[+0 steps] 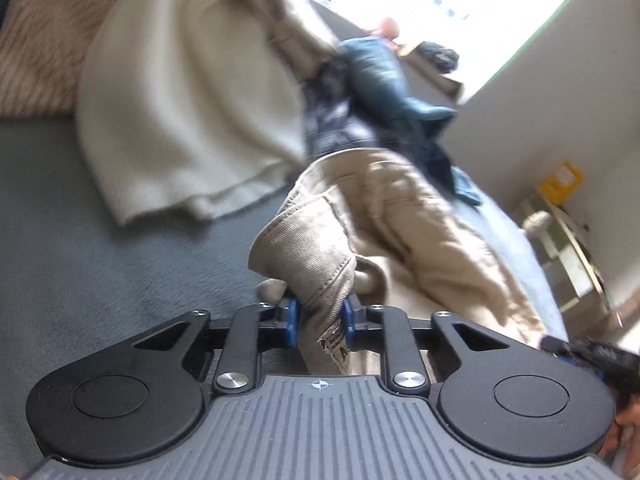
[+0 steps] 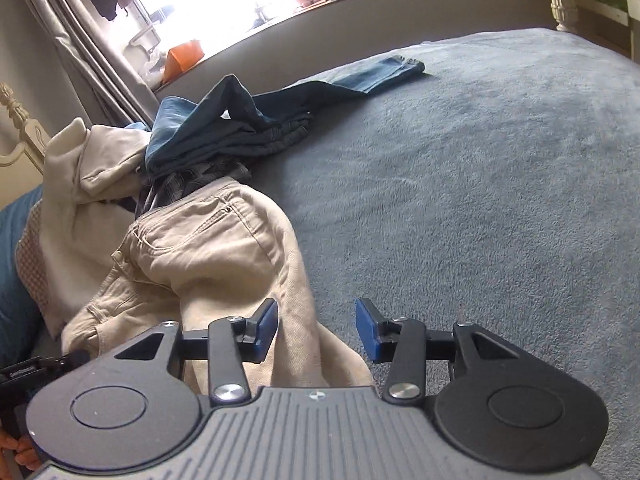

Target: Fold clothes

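Left wrist view: left gripper clamped on bunched waistband end of beige trousers, blue pads pressing cloth from both sides, label showing between them. Trousers stretch away over grey-blue blanket. Cream garment beside them, blue jeans beyond, blurred.

Right wrist view: right gripper jaws parted, nothing pinched; beige trousers leg passes under gap, nearer left pad. Jeans and cream garment piled behind trousers on blanket.
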`<state>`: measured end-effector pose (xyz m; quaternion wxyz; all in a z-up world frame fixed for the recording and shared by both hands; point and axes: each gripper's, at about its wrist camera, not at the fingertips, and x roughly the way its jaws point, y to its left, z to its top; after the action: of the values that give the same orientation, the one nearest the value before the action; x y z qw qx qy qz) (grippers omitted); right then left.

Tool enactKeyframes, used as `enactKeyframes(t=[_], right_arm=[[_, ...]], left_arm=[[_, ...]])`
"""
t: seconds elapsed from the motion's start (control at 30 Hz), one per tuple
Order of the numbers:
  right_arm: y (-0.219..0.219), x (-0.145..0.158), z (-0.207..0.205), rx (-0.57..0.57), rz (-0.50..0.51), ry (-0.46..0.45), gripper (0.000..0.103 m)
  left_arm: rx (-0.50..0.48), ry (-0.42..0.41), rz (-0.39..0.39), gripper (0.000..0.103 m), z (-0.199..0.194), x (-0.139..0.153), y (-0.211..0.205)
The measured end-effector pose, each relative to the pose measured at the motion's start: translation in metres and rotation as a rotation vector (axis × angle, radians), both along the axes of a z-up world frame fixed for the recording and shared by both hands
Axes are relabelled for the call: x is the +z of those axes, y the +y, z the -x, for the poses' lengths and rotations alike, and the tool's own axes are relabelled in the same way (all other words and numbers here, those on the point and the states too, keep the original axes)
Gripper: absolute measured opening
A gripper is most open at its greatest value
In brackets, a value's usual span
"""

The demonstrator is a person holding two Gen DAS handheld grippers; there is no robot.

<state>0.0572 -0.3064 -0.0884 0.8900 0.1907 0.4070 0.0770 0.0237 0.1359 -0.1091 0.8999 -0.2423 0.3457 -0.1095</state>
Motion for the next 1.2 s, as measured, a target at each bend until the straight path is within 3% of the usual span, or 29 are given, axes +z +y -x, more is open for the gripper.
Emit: enactKeyframes(t=[0.13, 0.23, 0.53, 0.63, 0.8, 0.9, 0.93, 0.97, 1.03, 1.2], right_arm=[[-0.002, -0.008, -0.004, -0.019, -0.026, 0.019, 0.047], [-0.001, -0.015, -0.006, -0.020, -0.037, 0.034, 0.047], [0.001, -0.021, -0.008, 0.006, -0.035, 0.040, 0.048], [-0.001, -0.024, -0.011, 0.008, -0.053, 0.042, 0.049], [-0.003, -0.021, -0.023, 0.033, -0.109, 0.009, 0.050], [-0.006, -0.017, -0.036, 0.035, -0.153, -0.016, 0.055], [-0.007, -0.017, -0.043, 0.029, -0.159, -0.014, 0.060], [-0.007, -0.018, -0.050, 0.027, -0.159, -0.007, 0.066], [-0.005, -0.020, -0.070, 0.041, -0.169, 0.010, 0.067], [0.005, -0.031, -0.123, 0.064, -0.231, 0.051, 0.068]], left_arm=[[-0.114, -0.159, -0.117, 0.020, 0.008, 0.021, -0.028], [-0.183, -0.186, -0.135, 0.032, 0.002, 0.020, -0.045], [-0.172, -0.069, -0.131, 0.050, -0.014, -0.010, -0.050], [-0.159, -0.037, -0.116, 0.051, -0.020, -0.014, -0.045], [-0.116, 0.015, -0.068, 0.050, -0.039, -0.020, -0.036], [-0.091, 0.050, -0.038, 0.041, -0.048, -0.024, -0.031], [-0.091, 0.056, -0.039, 0.041, -0.050, -0.024, -0.031], [-0.093, 0.059, -0.042, 0.041, -0.051, -0.024, -0.031], [-0.096, 0.064, -0.054, 0.040, -0.054, -0.025, -0.033], [-0.090, 0.070, -0.130, 0.025, -0.055, -0.026, -0.043]])
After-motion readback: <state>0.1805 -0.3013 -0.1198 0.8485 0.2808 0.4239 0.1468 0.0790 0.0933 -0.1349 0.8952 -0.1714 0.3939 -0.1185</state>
